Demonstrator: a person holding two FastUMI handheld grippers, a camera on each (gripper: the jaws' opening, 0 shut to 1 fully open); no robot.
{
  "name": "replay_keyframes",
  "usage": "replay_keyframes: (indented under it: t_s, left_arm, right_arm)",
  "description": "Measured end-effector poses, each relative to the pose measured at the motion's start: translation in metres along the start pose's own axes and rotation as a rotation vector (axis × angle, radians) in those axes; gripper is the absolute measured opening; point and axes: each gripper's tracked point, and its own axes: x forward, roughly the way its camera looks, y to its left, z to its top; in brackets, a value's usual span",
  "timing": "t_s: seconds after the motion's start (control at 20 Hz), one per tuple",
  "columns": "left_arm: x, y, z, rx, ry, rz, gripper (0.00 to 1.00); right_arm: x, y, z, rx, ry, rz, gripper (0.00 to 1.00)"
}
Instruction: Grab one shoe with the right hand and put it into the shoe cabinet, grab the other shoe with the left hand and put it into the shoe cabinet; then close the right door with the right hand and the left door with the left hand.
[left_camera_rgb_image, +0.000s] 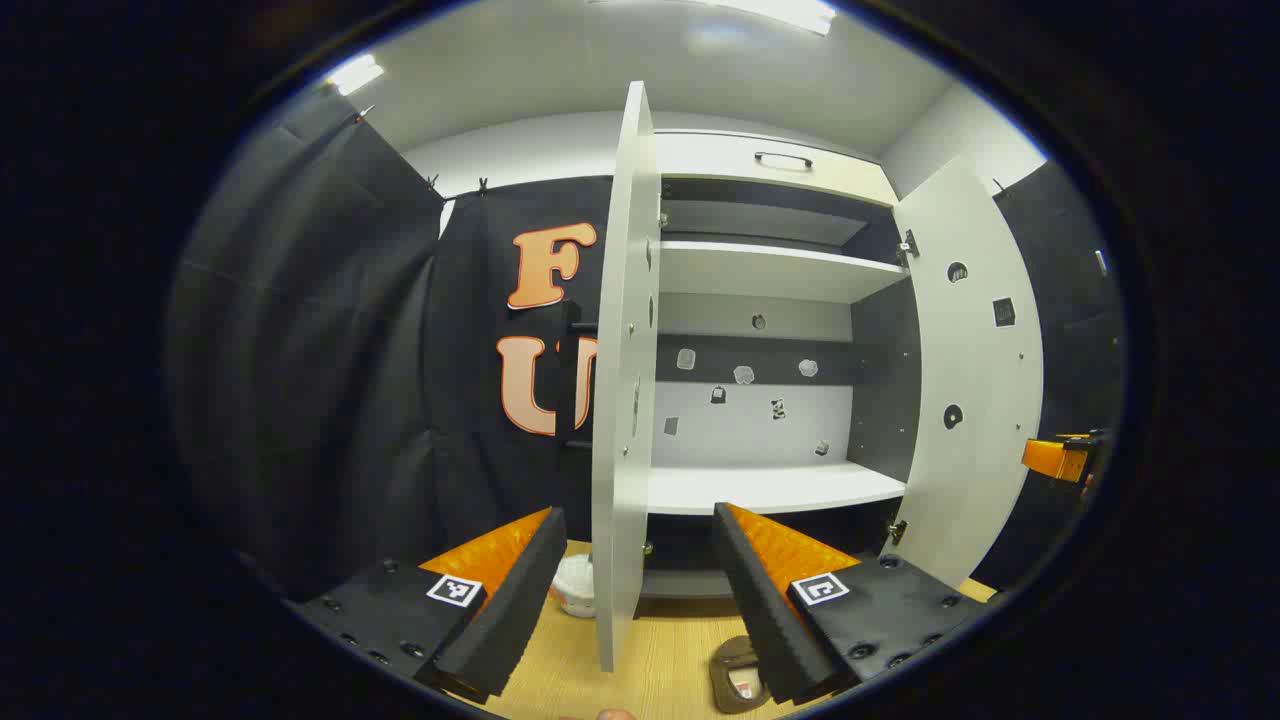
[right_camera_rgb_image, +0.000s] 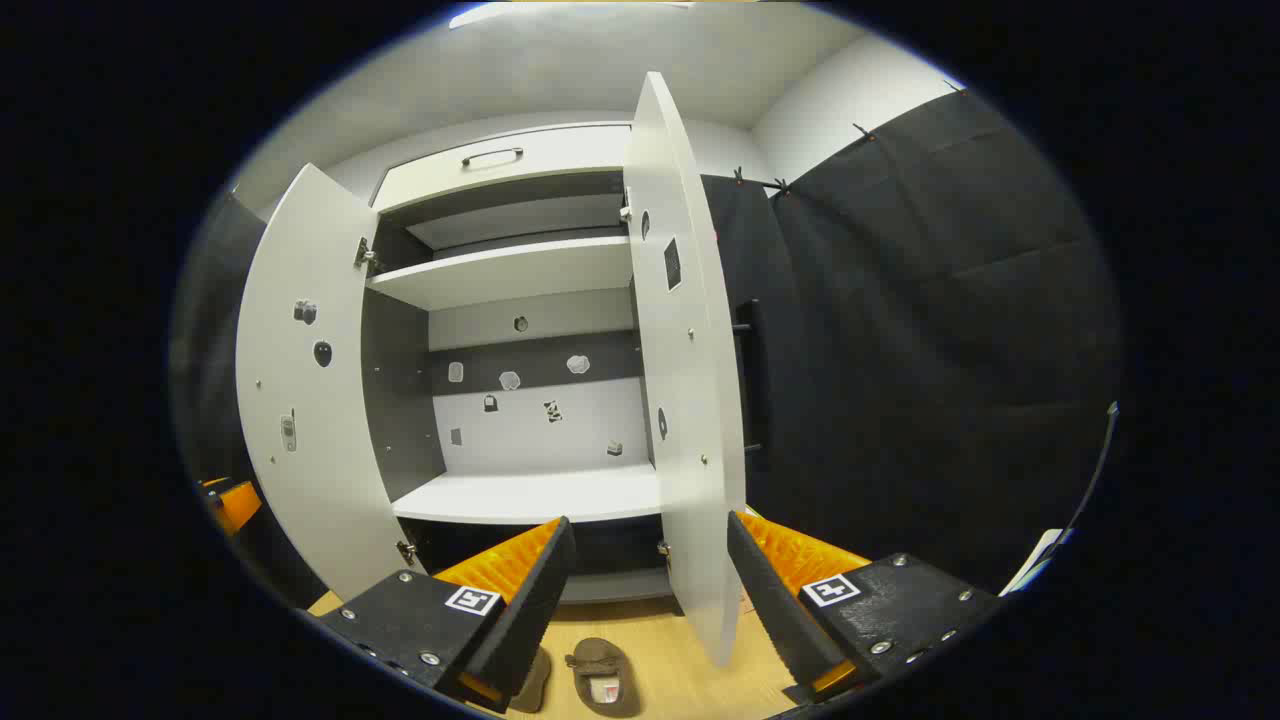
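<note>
Shoes lie on the floor just below and ahead of the right claw, both claws spread and empty, left claw facing the left door's edge, cabinet doors wide for loading.

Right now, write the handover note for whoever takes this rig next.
Left gripper: jaws open, empty, facing the left door's edge.
Right gripper: jaws open, empty, facing the right door's edge.
Shoe cabinet: both doors open, the shelves in view bare.
Shoes: brown, on the wooden floor in front of the cabinet.
Done: nothing.
Left: right hand puts in one shoe, left the other; then close the right door, then the left.
</note>
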Motion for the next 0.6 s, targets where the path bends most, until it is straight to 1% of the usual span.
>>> replay_keyframes:
  t_s: [0.05, 0.1, 0.15, 0.2, 0.35, 0.4, 0.5, 0.55, 0.6]
  left_arm:
    - [0.001, -0.002, 0.001, -0.004, -0.001, -0.004, 0.94]
    - [0.004, -0.004, 0.003, -0.012, -0.002, -0.009, 0.96]
    - [0.006, -0.005, 0.004, -0.021, -0.002, -0.015, 0.96]
    - [0.008, -0.007, 0.005, -0.028, 0.0, -0.02, 0.94]
    - [0.014, -0.008, 0.006, -0.024, -0.003, -0.022, 0.94]
    - [0.016, -0.009, 0.008, -0.025, -0.008, -0.025, 0.99]
    - [0.018, -0.011, 0.009, -0.029, -0.011, -0.031, 0.94]
    - [0.019, -0.01, 0.01, -0.028, -0.014, -0.032, 0.96]
    - [0.02, -0.01, 0.01, -0.025, -0.016, -0.034, 0.96]
  right_arm:
    - [0.002, 0.001, 0.001, 0.004, 0.0, 0.002, 0.94]
    - [0.004, 0.0, 0.002, 0.002, -0.001, -0.001, 0.94]
    - [0.005, 0.0, 0.003, -0.006, -0.002, -0.002, 0.94]
    - [0.006, 0.002, 0.003, -0.014, -0.003, 0.001, 0.94]
    - [0.006, 0.007, 0.004, -0.028, -0.004, 0.011, 0.94]
    - [0.006, 0.007, 0.004, -0.032, -0.005, 0.011, 0.94]
    - [0.008, 0.009, 0.003, -0.034, -0.001, 0.011, 0.94]
    - [0.008, 0.01, 0.001, -0.034, 0.002, 0.014, 0.94]
    - [0.009, 0.012, 0.0, -0.038, 0.004, 0.015, 0.94]
